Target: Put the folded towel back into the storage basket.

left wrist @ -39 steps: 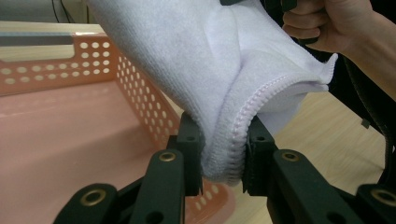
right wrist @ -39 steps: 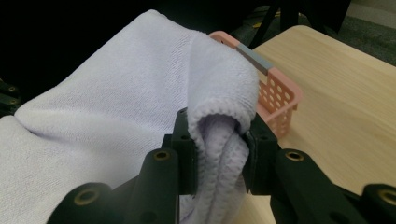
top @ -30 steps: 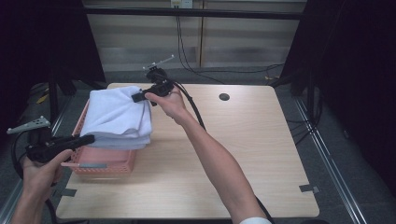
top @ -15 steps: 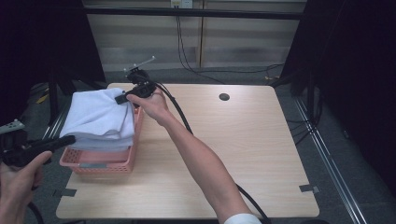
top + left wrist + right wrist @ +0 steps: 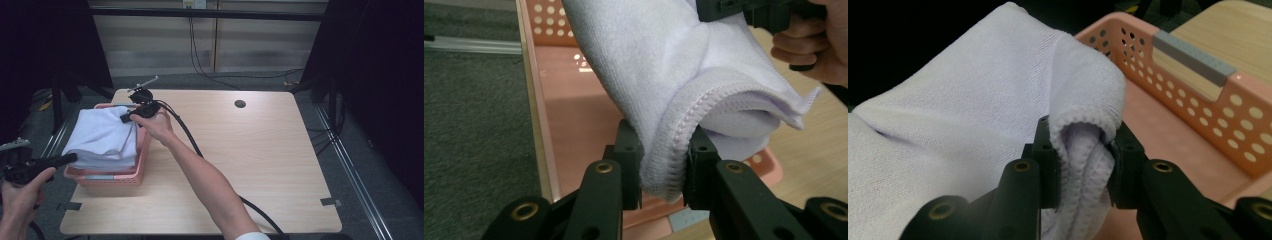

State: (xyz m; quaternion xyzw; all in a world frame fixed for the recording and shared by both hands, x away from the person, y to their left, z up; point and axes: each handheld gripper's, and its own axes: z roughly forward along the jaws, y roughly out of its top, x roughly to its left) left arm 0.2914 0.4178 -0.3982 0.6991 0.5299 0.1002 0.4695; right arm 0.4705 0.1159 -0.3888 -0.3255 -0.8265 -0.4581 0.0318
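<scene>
Towel [image 5: 106,139] sits pinched at both ends: left gripper [image 5: 663,170] jaws clamped on a stitched hem fold, right gripper [image 5: 1082,160] jaws clamped on a bunched corner. It hangs betw. the two, over the pink basket [image 5: 131,176] at the table's [image 5: 260,165] left edge. Vs. half a sec ago, right hand [image 5: 152,127] has come nearer the person and the towel sits lower over the basket. White-lilac terry, folded thick, edges overlocked.
</scene>
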